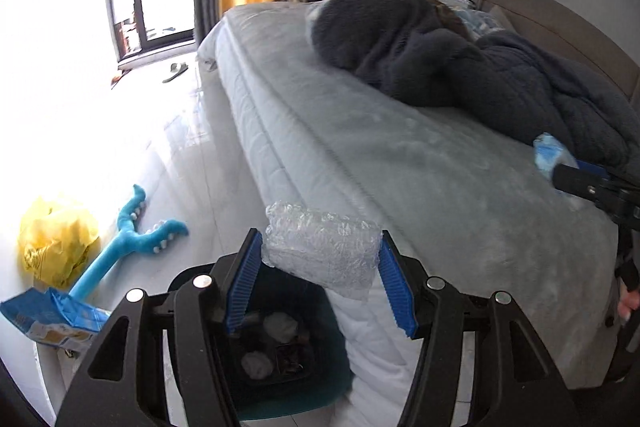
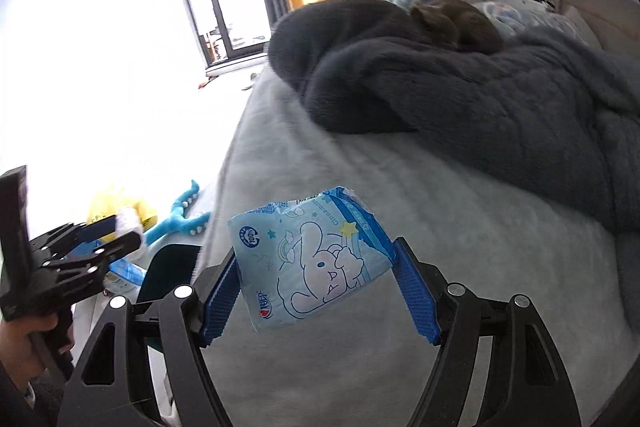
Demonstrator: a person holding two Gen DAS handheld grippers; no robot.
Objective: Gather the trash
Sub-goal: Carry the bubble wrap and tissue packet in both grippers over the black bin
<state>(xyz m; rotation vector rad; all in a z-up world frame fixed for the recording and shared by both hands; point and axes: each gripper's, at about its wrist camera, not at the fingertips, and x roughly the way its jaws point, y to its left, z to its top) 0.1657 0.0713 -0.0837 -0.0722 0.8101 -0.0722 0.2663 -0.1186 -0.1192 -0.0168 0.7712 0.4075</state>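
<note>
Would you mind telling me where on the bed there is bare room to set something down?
The grey sheet is bare from the dark blanket to the near edge and the foot end. The head end is crowded with the blanket and bedding. On the floor beside the bed, the bin, blue toy and yellow bag crowd the near strip.

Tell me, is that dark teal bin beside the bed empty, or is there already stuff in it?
Not empty. The bin stands open, with pale crumpled wads and some dark scraps lying inside it.
</note>
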